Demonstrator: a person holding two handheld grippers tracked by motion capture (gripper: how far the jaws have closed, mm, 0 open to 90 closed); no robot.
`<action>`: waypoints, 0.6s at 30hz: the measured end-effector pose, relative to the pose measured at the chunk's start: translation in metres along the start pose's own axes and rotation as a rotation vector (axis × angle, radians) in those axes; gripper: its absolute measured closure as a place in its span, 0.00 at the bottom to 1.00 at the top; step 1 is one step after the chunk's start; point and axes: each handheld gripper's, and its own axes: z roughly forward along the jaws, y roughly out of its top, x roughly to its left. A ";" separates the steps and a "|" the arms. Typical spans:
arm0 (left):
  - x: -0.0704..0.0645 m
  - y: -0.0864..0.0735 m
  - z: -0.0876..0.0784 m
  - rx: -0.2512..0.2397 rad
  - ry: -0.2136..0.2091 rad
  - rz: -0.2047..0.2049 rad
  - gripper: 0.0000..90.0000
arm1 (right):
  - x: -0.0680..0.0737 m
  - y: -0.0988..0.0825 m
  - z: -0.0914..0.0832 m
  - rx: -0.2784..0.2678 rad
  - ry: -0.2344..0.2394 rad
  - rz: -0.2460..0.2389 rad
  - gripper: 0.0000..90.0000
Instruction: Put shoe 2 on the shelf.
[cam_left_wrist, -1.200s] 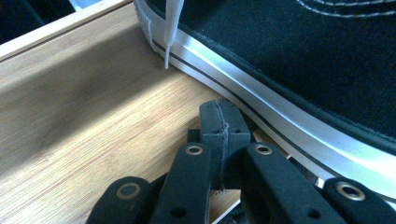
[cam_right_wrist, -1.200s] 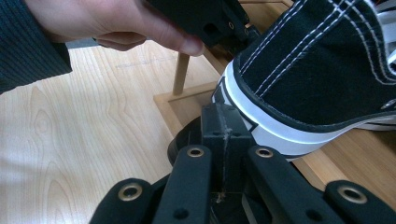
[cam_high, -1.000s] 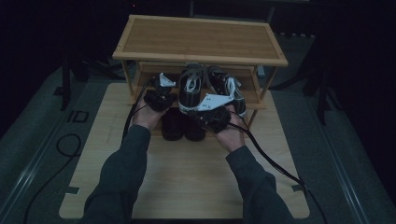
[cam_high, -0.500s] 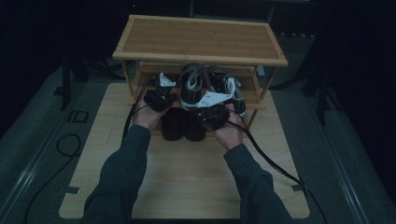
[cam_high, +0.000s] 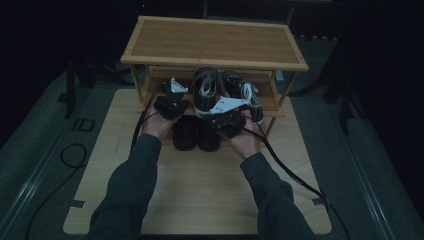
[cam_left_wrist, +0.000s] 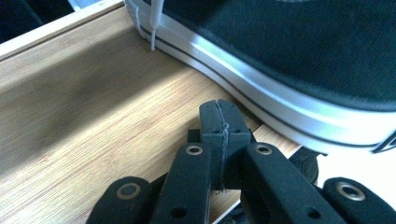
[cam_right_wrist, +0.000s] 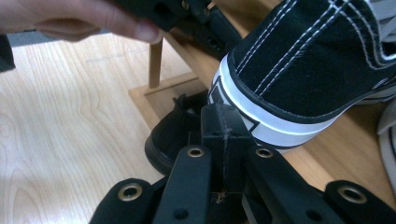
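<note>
A wooden shoe rack (cam_high: 215, 42) stands at the far end of a light wooden board (cam_high: 200, 190). Everything here is told by where it sits next to that rack.

At the left side of the rack's middle shelf (cam_left_wrist: 93, 112), the left gripper (cam_high: 170, 102) is held by a hand (cam_high: 157, 125). In the left gripper view its two black jaws are squeezed tight together with nothing between them. The tips (cam_left_wrist: 219, 116) are just beside the white sole of a black sneaker (cam_left_wrist: 299, 60) that stands on the shelf.

In the middle of the rack, two black sneakers with white laces (cam_high: 206, 90) sit side by side on that same shelf. Under it, at the bottom of the rack, is a pair of plain black shoes (cam_high: 196, 132).

At the front of the rack, toward the right, the right gripper (cam_high: 227, 117) is held by the other hand (cam_high: 246, 141). Its jaws are also clamped shut and hold nothing. In the right gripper view the tips (cam_right_wrist: 223, 122) are right at the white toe of the sneaker (cam_right_wrist: 303, 65), touching it or very nearly.
</note>
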 end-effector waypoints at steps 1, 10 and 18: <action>0.000 0.000 0.000 0.000 -0.002 -0.001 1.00 | 0.001 0.000 0.001 -0.002 -0.004 0.000 1.00; -0.001 0.000 0.000 0.001 0.005 -0.001 1.00 | 0.001 0.000 0.002 -0.008 -0.016 0.011 1.00; -0.001 0.000 0.000 0.002 0.003 -0.002 1.00 | 0.001 0.000 0.003 -0.006 -0.027 0.014 1.00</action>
